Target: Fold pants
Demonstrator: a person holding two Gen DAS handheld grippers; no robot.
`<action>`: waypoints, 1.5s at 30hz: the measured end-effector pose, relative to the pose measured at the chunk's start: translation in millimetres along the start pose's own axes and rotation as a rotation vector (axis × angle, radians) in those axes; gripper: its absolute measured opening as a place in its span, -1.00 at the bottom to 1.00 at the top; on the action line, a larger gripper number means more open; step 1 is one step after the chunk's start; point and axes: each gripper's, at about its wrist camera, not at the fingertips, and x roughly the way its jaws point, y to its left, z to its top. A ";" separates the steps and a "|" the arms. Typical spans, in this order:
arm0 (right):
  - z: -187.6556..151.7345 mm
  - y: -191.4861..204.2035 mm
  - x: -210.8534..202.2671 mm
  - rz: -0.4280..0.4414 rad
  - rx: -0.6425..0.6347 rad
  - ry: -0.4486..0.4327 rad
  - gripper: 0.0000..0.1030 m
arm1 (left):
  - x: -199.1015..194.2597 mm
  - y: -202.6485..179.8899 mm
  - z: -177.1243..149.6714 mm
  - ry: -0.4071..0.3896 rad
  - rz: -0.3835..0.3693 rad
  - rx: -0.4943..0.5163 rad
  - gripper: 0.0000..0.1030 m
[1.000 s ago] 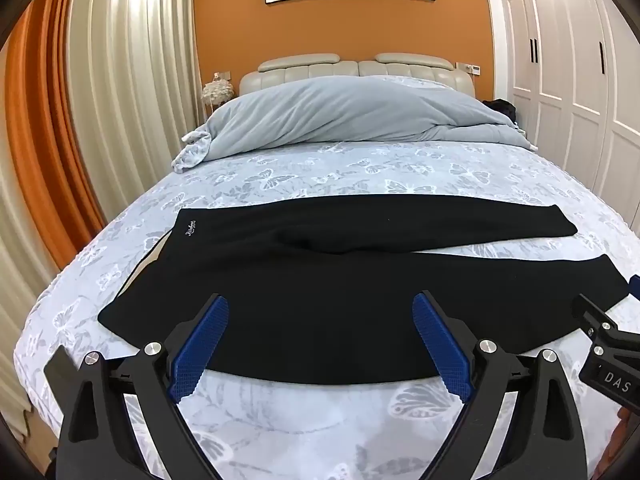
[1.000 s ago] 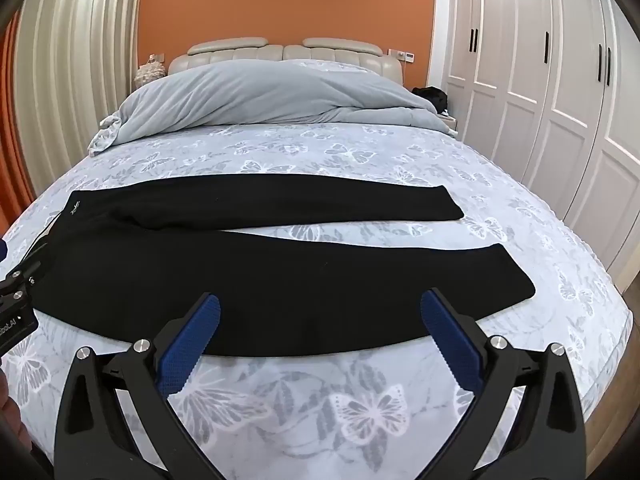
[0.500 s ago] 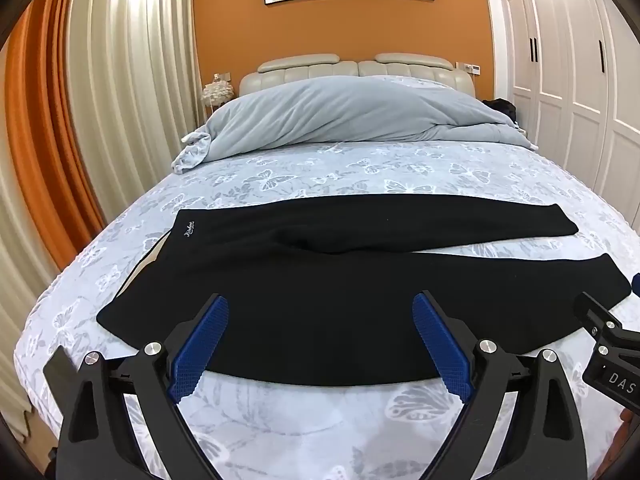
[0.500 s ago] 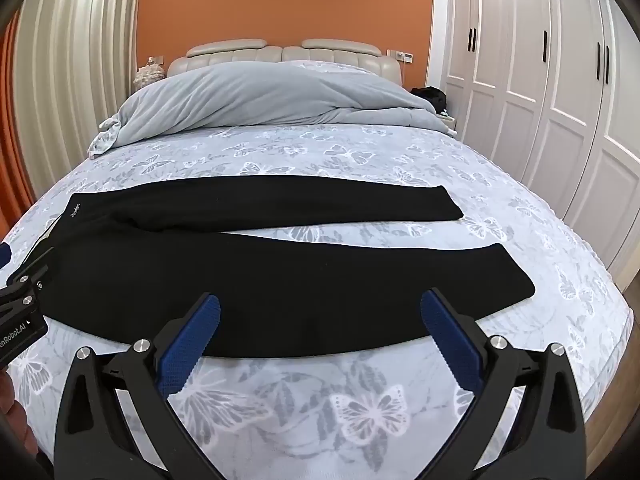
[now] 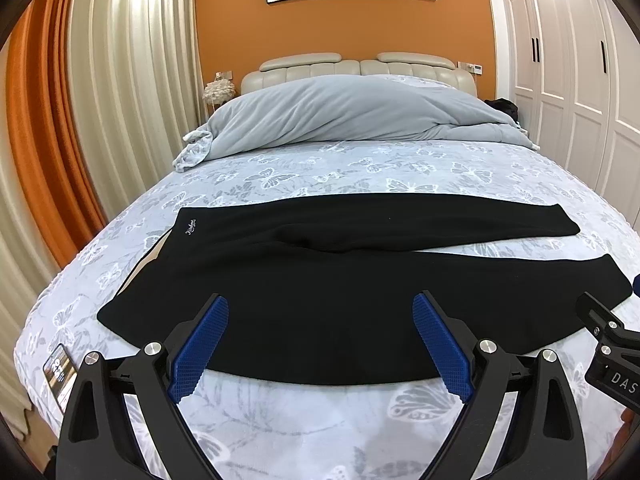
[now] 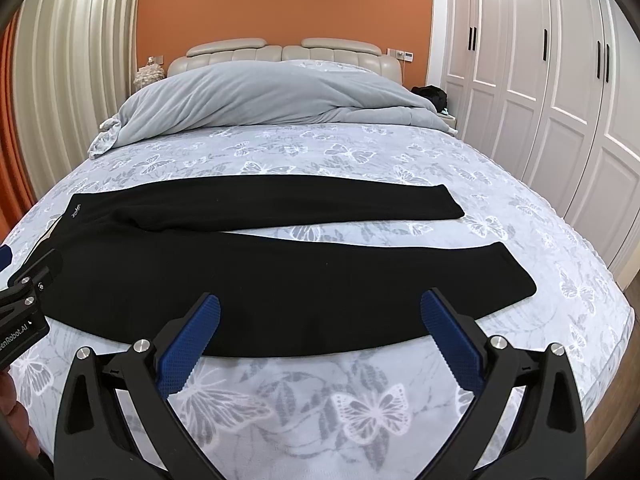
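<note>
**Black pants laid flat, nothing grabbed yet**

Black pants (image 5: 340, 300) lie spread across the butterfly-print bed (image 5: 360, 168), waistband at the left, legs splayed apart toward the right. I'd say the first fold is leg onto leg. Your left gripper (image 5: 320, 340) and right gripper (image 6: 320, 340) both hover over the near edge, jaws spread wide, pinching nothing. Take the near leg's hem and waistband corner, then carry both over evenly so the edges line up.

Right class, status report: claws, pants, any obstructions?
Left claw open, right claw open, both empty. Black pants flat on bed, unfolded, legs apart. Nothing blocking.
</note>
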 end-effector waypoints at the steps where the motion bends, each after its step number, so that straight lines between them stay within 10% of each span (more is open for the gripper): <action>1: 0.2 0.1 0.0 0.000 0.000 0.001 0.91 | -0.1 0.4 0.2 0.000 -0.002 0.001 0.77; 45: -1.1 2.6 1.5 0.001 0.003 0.014 0.91 | 3.3 2.5 -2.8 0.007 0.003 0.002 0.77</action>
